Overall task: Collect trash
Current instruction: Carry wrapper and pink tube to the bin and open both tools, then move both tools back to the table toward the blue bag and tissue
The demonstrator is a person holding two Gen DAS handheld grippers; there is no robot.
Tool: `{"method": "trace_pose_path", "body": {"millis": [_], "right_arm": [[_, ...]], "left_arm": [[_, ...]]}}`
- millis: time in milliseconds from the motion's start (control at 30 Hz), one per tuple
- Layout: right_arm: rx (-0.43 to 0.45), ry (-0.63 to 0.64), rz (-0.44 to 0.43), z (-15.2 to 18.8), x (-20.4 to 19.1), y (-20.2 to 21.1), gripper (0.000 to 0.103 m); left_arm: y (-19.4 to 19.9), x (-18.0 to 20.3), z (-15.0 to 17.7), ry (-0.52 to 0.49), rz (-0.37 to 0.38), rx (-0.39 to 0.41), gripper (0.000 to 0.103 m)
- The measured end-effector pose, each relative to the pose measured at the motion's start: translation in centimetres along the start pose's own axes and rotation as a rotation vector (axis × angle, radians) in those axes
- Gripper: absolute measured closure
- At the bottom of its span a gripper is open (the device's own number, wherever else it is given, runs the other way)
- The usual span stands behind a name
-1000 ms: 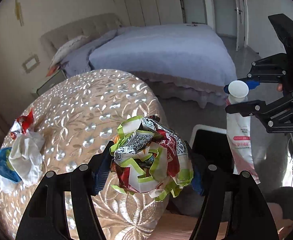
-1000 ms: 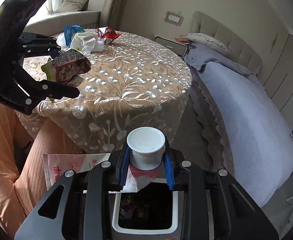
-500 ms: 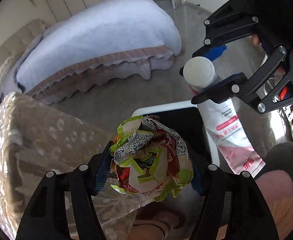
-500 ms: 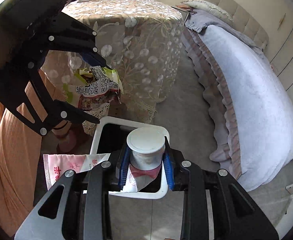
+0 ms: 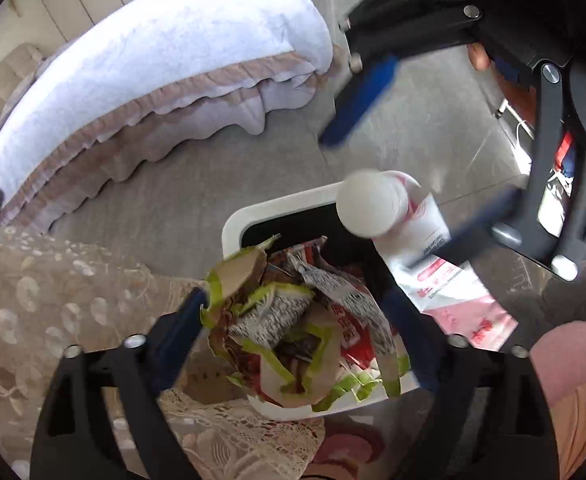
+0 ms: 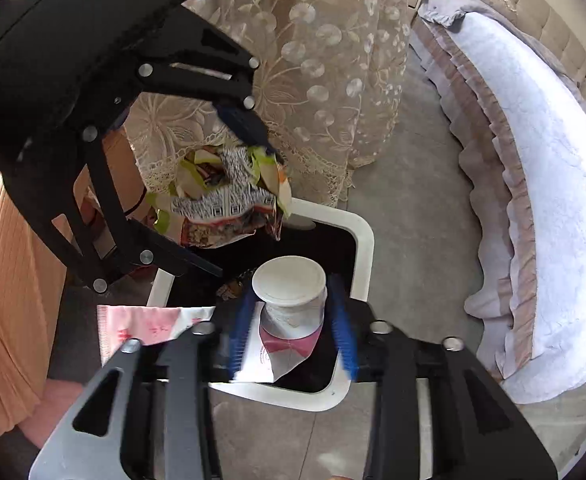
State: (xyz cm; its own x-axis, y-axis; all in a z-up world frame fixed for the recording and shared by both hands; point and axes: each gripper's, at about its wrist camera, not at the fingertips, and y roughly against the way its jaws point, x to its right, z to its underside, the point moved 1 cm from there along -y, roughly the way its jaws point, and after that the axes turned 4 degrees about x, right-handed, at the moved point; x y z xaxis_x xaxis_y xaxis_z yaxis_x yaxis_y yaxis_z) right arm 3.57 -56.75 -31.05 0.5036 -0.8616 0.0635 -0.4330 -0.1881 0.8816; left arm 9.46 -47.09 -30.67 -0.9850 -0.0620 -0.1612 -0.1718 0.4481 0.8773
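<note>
Both grippers hang over a white-rimmed trash bin (image 5: pixel 249 216) with a black liner, also in the right wrist view (image 6: pixel 363 240). My left gripper (image 5: pixel 305 332) has opened; the crumpled green, red and white snack wrapper (image 5: pixel 293 320) sits loosely between its fingers above the bin, seen too in the right wrist view (image 6: pixel 221 204). My right gripper (image 6: pixel 293 320) has opened wide; the white-capped pink and white pouch (image 6: pixel 289 296) is free between its blue pads, dropping toward the bin. In the left wrist view the pouch (image 5: pixel 417 240) tilts over the bin's rim.
A round table with a beige embroidered cloth (image 6: pixel 325 60) stands right beside the bin. A bed with a pale lilac cover (image 5: pixel 153 60) lies across the grey floor. The person's orange-clad legs (image 6: pixel 9 300) are close on the near side.
Both grippers moved from the table down over the bin. Both sets of jaws opened within the last half second, letting go of the wrapper and the pouch.
</note>
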Motion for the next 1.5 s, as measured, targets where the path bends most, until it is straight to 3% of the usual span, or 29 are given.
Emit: {"method": "trace_pose_path", "body": {"millis": [33, 200, 467, 933, 1033, 1367, 1500], "right_arm": [[0.003, 0.008, -0.009, 0.2, 0.0, -0.1, 0.004], [0.011, -0.032, -0.047, 0.6, 0.9, -0.4, 0.004], [0.025, -0.020, -0.021, -0.6, 0.5, 0.9, 0.004], [0.075, 0.016, 0.040, -1.0, -2.2, 5.2, 0.004], [0.066, -0.006, 0.017, -1.5, -2.6, 6.1, 0.004], [0.225, -0.006, 0.086, -5.3, -3.6, 11.2, 0.004], [0.297, -0.012, 0.113, -7.9, -4.1, 12.6, 0.004]], "left_arm": [[-0.2, -0.1, 0.1, -0.007, 0.011, -0.004, 0.005], [-0.5, 0.5, 0.6, -0.046, 0.039, -0.017, 0.005], [0.2, 0.2, 0.4, -0.035, 0.046, 0.008, 0.005], [5.5, 1.3, -0.4, -0.046, 0.008, 0.118, 0.005], [6.9, 1.6, -0.4, -0.049, 0.002, 0.137, 0.005], [13.8, 1.0, 0.4, 0.022, -0.068, 0.277, 0.005], [16.5, -0.9, 1.8, 0.100, -0.124, 0.324, 0.005]]}}
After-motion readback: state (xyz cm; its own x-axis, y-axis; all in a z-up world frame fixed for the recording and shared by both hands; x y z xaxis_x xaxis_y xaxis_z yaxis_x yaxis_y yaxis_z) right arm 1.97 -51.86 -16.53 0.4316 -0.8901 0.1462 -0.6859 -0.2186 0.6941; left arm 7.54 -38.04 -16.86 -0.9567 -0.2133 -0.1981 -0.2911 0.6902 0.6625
